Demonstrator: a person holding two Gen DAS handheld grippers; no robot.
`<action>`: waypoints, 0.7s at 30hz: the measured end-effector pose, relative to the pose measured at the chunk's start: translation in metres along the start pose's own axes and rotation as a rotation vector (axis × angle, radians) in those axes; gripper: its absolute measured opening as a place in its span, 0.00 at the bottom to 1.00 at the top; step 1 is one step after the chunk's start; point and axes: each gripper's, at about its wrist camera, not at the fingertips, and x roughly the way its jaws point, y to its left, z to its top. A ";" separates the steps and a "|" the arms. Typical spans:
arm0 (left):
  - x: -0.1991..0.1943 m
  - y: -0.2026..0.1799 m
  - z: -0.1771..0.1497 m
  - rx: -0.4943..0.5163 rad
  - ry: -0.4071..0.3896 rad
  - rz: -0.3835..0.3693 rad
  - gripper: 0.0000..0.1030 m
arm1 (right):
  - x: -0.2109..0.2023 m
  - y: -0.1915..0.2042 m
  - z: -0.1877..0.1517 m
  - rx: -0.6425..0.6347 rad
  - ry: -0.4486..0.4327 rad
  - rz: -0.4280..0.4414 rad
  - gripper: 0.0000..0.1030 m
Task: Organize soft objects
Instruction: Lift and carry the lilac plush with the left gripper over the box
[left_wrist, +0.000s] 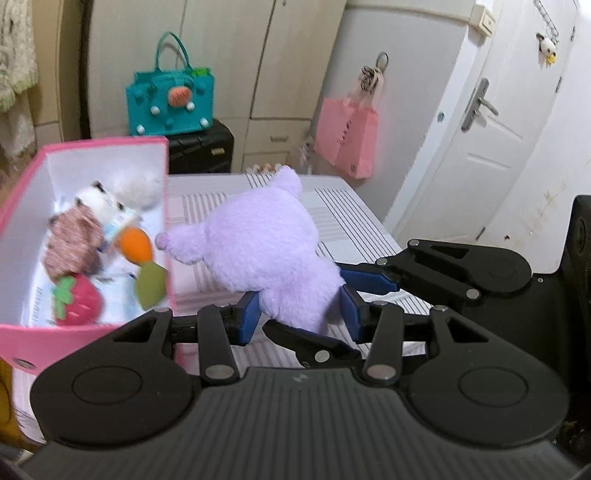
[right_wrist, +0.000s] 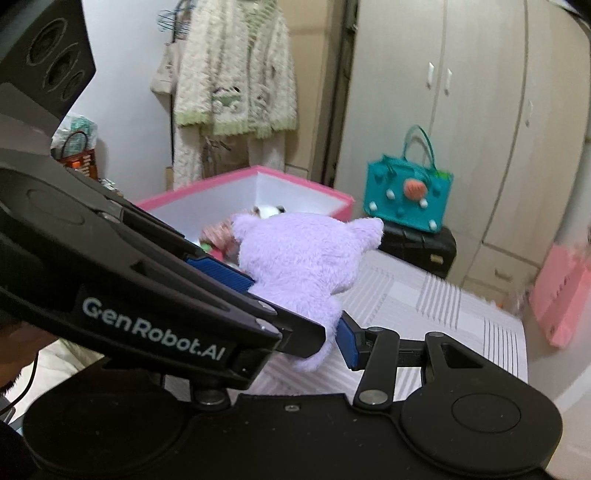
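A purple plush toy (left_wrist: 266, 251) is held above the striped table, just right of a pink box (left_wrist: 22, 339). My left gripper (left_wrist: 299, 310) is shut on the plush's lower end, a blue pad on each side. My right gripper (left_wrist: 332, 295) comes in from the right and also pinches that end. In the right wrist view the plush (right_wrist: 299, 262) sits between my right gripper's (right_wrist: 325, 332) blue pads, with the left gripper's body (right_wrist: 147, 295) crossing in front. The pink box (right_wrist: 343, 206) holds a strawberry (left_wrist: 79, 301), a carrot (left_wrist: 138, 245) and other soft toys.
The table has a white striped cloth (left_wrist: 343, 206). Behind it, a teal felt bag (left_wrist: 170, 99) sits on a black case (left_wrist: 207, 147). A pink paper bag (left_wrist: 347, 136) hangs on the wall near a white door (left_wrist: 491, 147). A fluffy cardigan (right_wrist: 232, 74) hangs at the back.
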 end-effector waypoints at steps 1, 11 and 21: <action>-0.004 0.004 0.003 -0.001 -0.007 0.008 0.43 | 0.002 0.003 0.006 -0.008 -0.008 0.006 0.53; -0.026 0.073 0.027 -0.075 -0.022 0.089 0.43 | 0.053 0.037 0.062 -0.048 -0.021 0.129 0.53; 0.004 0.146 0.055 -0.193 0.024 0.091 0.44 | 0.120 0.039 0.094 -0.008 0.070 0.195 0.53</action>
